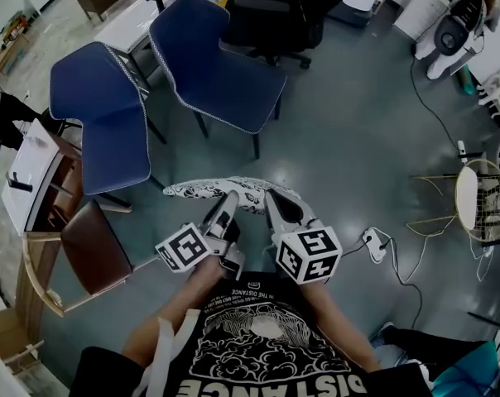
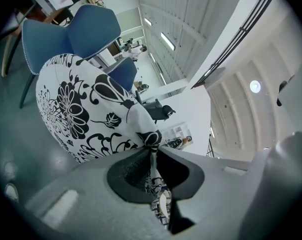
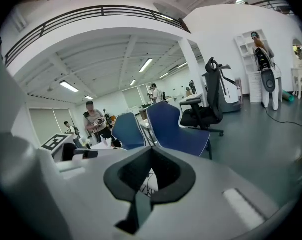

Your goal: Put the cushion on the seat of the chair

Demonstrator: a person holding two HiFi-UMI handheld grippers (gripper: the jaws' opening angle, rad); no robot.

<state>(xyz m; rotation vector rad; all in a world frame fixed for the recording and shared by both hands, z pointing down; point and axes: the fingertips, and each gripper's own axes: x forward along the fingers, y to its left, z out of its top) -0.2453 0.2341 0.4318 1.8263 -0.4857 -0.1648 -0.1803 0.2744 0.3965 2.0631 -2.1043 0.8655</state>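
Evidently mid-carry: the left gripper [image 2: 152, 149] and right gripper [image 3: 151, 151], both pinched shut on the white, black-flowered fabric cushion [image 1: 233, 193], hold it aloft short of the blue shell chair [image 1: 225, 81], so lowering it flat onto the seat likely comes next.

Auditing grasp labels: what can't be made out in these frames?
- Black-and-white floral fabric cushion: near edge hidden under left tool and right tool, head view.
- Right gripper view: only a sliver of cushion shows between the jaws; tool body hides the rest.
- Blue shell chairs: seats covered by the cushion, left gripper view.
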